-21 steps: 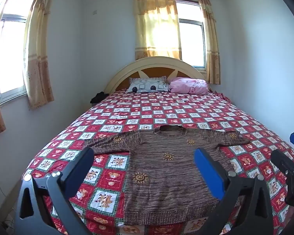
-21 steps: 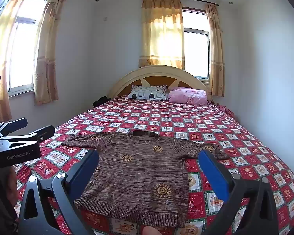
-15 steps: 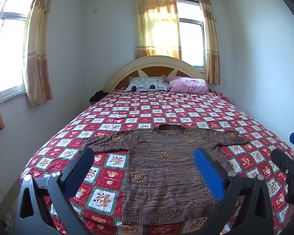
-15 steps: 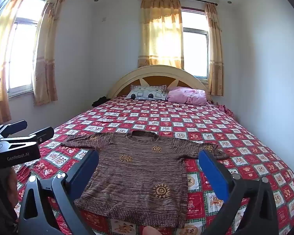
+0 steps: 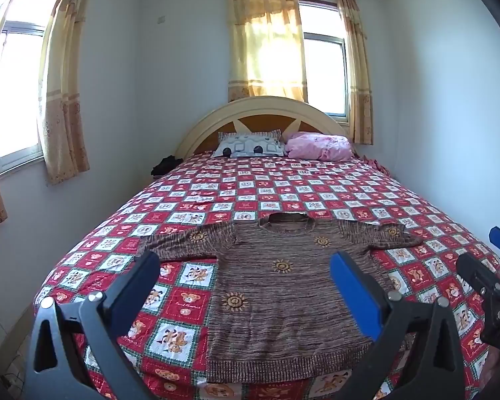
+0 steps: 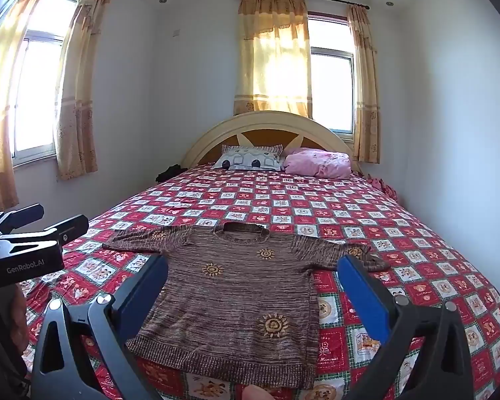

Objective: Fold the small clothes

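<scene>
Over bed (image 5: pixel 350 200), fingers (image 5: pixel 355 295) wide, empty

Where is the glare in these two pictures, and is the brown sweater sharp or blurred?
Left wrist view: the windows are blown out white, the curtain glows; the sweater is sharp. Right wrist view: the same glare, with walls bent by the fisheye lens; the sweater is evenly lit and in focus.

Each tool had black triangular cut-out arms with silver screws and flat blue pads. On the left tool (image 5: pixel 243 286) the pads were blue; the right tool (image 6: pixel 251 291) matched it. White "GenRobot.AI" lettering marked the left tool's black body.
</scene>
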Demonstrator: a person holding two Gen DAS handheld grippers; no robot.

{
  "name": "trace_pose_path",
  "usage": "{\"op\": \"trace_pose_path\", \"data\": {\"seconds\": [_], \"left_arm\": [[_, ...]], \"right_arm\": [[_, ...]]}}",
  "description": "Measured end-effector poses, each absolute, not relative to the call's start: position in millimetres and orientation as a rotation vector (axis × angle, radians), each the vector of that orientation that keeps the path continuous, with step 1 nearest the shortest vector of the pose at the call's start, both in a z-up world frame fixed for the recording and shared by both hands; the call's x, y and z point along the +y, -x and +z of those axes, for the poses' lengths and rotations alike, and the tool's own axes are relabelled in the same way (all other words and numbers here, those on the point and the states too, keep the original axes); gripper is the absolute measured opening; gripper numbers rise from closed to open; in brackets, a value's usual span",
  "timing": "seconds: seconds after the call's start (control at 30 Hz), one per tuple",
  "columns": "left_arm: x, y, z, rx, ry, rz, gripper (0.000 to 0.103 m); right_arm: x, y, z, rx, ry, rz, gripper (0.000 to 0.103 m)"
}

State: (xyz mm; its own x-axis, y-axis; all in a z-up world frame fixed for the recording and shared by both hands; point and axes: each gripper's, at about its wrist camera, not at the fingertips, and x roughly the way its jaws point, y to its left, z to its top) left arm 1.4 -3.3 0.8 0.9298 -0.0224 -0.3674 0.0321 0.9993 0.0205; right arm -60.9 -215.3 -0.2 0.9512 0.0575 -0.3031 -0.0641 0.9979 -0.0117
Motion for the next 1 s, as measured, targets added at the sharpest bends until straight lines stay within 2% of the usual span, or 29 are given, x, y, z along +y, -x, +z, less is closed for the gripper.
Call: {"op": "trace_pose_path", "data": {"seconds": [1.0], "left_arm": [[-3.0, -3.9, -5.9, 0.387, -0.03, -0.04, 0.103]], "right_arm": [[-217.7, 56.8, -4.2, 0.318, 0.017, 0.061, 0.102]]}}
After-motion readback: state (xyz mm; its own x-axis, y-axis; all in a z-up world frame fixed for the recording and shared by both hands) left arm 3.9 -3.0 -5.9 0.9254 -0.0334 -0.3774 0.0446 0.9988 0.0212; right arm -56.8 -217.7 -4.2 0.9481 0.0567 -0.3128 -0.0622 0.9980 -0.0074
